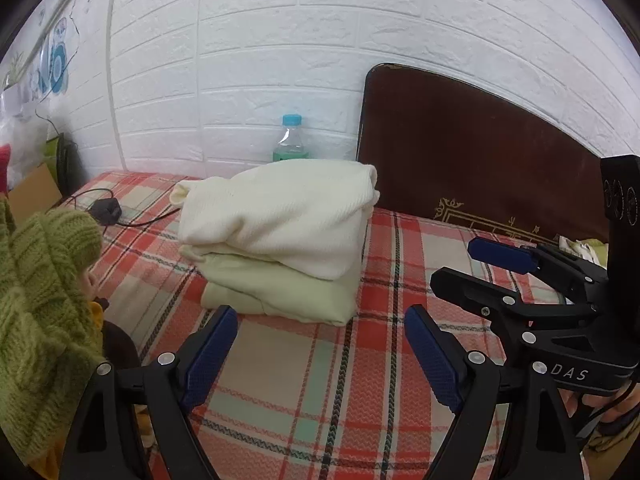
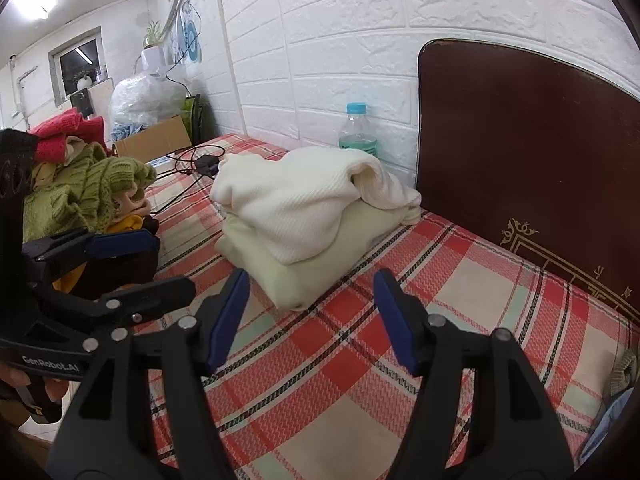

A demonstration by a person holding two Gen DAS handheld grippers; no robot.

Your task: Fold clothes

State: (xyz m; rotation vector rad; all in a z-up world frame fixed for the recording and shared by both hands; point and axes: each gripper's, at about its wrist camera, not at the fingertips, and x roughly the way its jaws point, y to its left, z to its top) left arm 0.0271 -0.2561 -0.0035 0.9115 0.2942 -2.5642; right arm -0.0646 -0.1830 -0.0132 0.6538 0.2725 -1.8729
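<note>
Judging by the layout, we're sitting between garments: two folded pieces are stacked on the bed [image 1: 320, 380], the cream knit [image 1: 280, 216] lying on top of the pale green garment [image 1: 280, 292], at 12 o'clock from both wrist cameras and just in front of the dark headboard [image 1: 480, 152] and the water bottle [image 1: 290, 140]. Left gripper [image 1: 320, 360] is hovering over bare plaid sheet short of the stack, fingers spread wide, nothing between them, nothing touched. Right gripper [image 2: 310, 320] is doing the same, fingers released and parted a bit less wide, empty; the stack's near corner is showing just past its tips, not in contact. Each gripper is showing in the other's view: the right at 3 o'clock in the left view, the left at 9 o'clock in the right view. The unfolded pile [image 2: 80, 192] is sitting at 9 o'clock, olive cable-knit on top, red knit behind it. Next move, I'd guess: swing both grippers toward that pile, pinch one garment by an edge, drag it onto open sheet without clipping the finished stack or the charger cable [image 2: 188, 160] lying past it.
</note>
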